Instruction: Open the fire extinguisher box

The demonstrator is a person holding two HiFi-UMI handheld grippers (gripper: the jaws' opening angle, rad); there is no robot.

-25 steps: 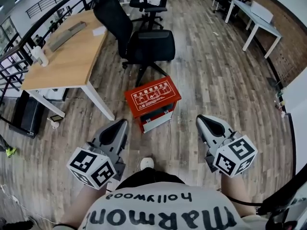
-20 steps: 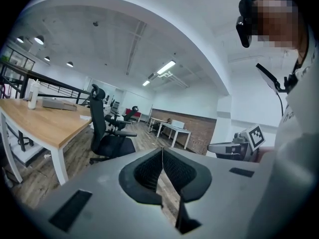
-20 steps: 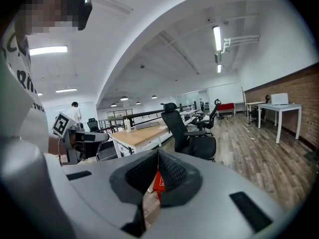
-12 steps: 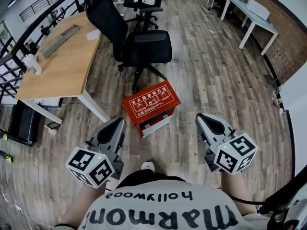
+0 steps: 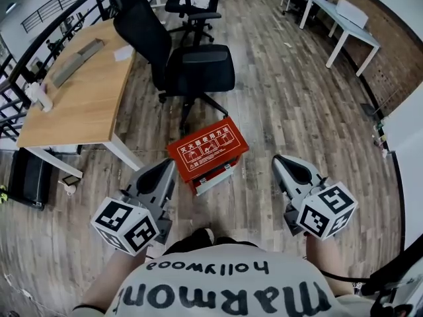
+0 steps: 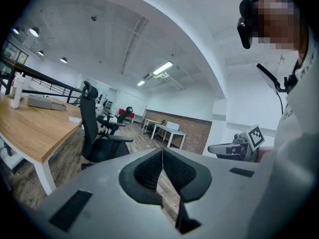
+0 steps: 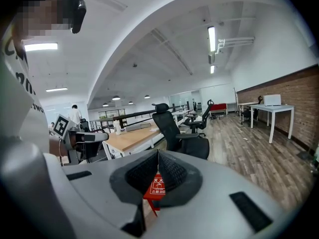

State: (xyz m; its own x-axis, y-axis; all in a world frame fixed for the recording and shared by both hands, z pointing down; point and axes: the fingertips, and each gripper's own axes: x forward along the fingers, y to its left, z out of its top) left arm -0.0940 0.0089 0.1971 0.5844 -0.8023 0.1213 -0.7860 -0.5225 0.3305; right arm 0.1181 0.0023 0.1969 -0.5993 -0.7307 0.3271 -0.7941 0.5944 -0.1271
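Red fire extinguisher box (image 5: 207, 150) well ahead of closed jaws

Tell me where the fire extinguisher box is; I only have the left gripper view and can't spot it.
Observer: In the head view the red fire extinguisher box stands on the wood floor, ahead of and between the left gripper and the right gripper.
Operator: Is the right gripper on it?
Observer: No. Its fingers are shut on nothing; the box shows beyond them.
Operator: What's behind the box?
Observer: A black office chair, its base close behind the box.
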